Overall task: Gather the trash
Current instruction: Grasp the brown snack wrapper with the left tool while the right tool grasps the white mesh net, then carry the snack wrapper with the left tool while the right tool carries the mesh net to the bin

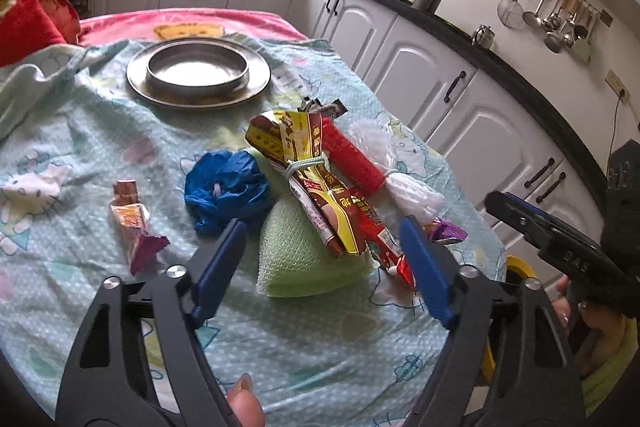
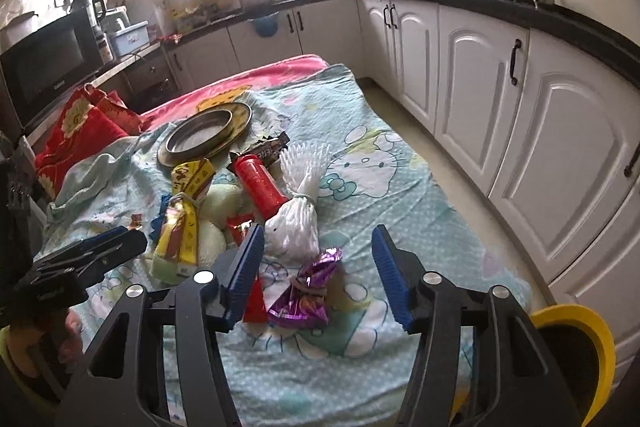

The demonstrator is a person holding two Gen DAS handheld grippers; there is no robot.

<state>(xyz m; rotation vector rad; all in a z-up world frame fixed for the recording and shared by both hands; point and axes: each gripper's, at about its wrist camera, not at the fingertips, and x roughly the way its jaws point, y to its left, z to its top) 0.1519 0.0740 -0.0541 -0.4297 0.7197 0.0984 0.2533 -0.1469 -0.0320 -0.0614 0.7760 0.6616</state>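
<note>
Trash lies in a heap on the cartoon-print cloth [image 1: 100,131]. My left gripper [image 1: 323,225] is open, its blue pads on either side of a green foam net [image 1: 296,259] and a tied yellow-red wrapper bundle [image 1: 316,179], not pressing on them. A crumpled blue glove [image 1: 228,187], an orange-purple wrapper [image 1: 132,223], a red tube [image 1: 352,159] and a white foam net [image 1: 412,191] lie around. My right gripper [image 2: 318,231] is open above a purple wrapper [image 2: 308,291], just short of the white foam net [image 2: 300,215]. A red wrapper [image 2: 254,301] lies by its left pad.
A metal bowl on a steel plate [image 1: 140,83] stands at the far end of the cloth, red cushions [image 1: 28,23] at the far left. A yellow bin [image 2: 576,343] sits off the table's near right corner. White cabinets [image 2: 480,83] line the right side.
</note>
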